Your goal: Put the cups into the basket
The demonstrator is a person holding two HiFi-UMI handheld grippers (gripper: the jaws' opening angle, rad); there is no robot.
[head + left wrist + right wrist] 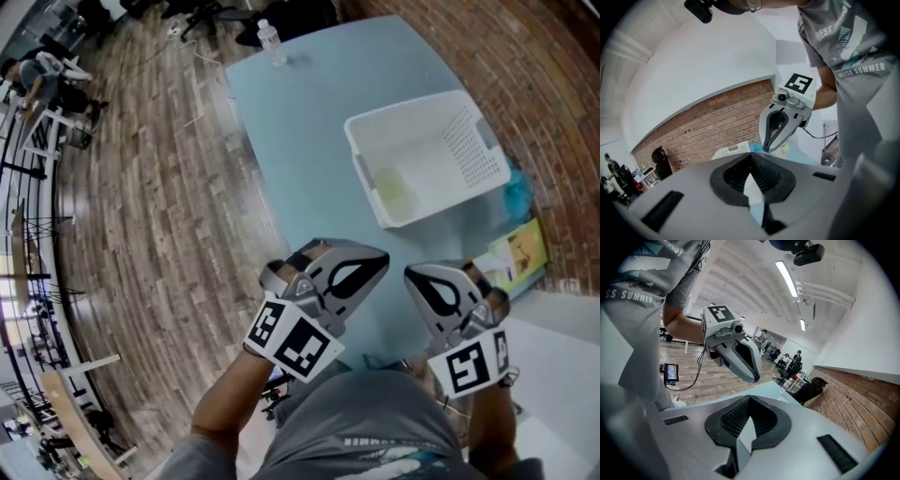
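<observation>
- The left gripper (pixel 375 260) and the right gripper (pixel 419 277) hang side by side near the person's waist, over the near edge of the pale blue table (pixel 300 122).
- Both have their jaws pressed together with nothing between them.
- The two tools point roughly toward the white basket (pixel 412 110), well apart from it.
- One pale cup (pixel 392 184) lies inside the basket, toward its near corner.
- A water bottle (pixel 272 42) stands at the table's far end.
- A blue cloth (pixel 518 194) and a book (pixel 520 251) lie to the right of the basket, by the brick wall.
</observation>
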